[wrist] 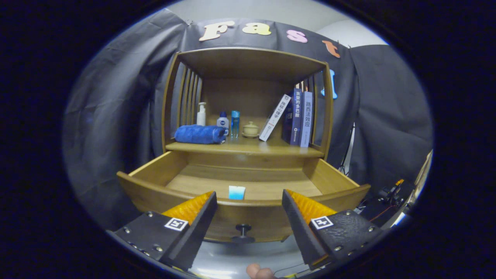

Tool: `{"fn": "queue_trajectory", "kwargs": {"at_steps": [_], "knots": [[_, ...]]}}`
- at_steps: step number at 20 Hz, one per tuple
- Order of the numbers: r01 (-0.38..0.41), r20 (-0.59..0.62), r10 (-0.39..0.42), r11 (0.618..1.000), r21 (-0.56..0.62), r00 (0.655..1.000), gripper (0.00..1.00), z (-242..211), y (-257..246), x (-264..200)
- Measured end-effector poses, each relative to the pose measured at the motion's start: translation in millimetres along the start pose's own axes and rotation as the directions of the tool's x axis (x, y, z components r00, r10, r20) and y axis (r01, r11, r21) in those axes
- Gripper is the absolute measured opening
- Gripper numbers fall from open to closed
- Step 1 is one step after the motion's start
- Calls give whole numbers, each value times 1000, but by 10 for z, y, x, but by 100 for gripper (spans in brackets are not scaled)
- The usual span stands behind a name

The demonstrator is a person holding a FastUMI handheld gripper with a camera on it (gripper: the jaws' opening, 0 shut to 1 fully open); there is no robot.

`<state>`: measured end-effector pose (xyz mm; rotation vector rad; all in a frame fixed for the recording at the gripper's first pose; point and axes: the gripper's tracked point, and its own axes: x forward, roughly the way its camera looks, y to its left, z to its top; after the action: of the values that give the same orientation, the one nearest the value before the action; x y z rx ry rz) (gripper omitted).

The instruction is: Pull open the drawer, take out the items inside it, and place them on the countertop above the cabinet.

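Drawer [155, 185] pulled out; blue item [236, 192] inside lies just beyond wide-open, empty gripper [248, 201].

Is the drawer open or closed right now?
Open. The drawer is pulled out from under the shelf, so its wooden floor shows, with a small blue item inside. The gripper is open, fingers apart before the drawer front.

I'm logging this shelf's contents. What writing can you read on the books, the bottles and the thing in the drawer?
"路西法效应": spine of the rightmost book.
"贪婪的多巴胺": spine of the dark book beside it.
"拖延心理学": spine of the leaning white book, less certain.
Bottles: print too small to read.
Blue item in the open drawer, just beyond the open gripper: no writing legible.
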<state>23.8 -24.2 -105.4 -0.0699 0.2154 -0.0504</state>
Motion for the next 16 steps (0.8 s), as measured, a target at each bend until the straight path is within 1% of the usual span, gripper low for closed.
{"fn": "queue_trajectory", "kwargs": {"at_steps": [2,3,5,8,10,11,13,14,16], "knots": [[-9,3,9,1000,-11,1000,100,208,25,102],[4,0,-4,1000,-21,1000,100,291,-18,175],[7,-25,-8,999,-37,1000,100,435,-5,318],[-20,-94,17,999,-28,995,99,551,78,601],[-13,-143,9,1000,-27,990,100,559,67,806],[10,-164,-16,999,-33,986,100,553,19,920],[15,-216,-29,998,-64,976,100,488,33,1174],[1,-253,-20,997,-76,967,100,424,82,1288],[-27,-353,-7,995,-93,936,100,187,168,1441]]}}
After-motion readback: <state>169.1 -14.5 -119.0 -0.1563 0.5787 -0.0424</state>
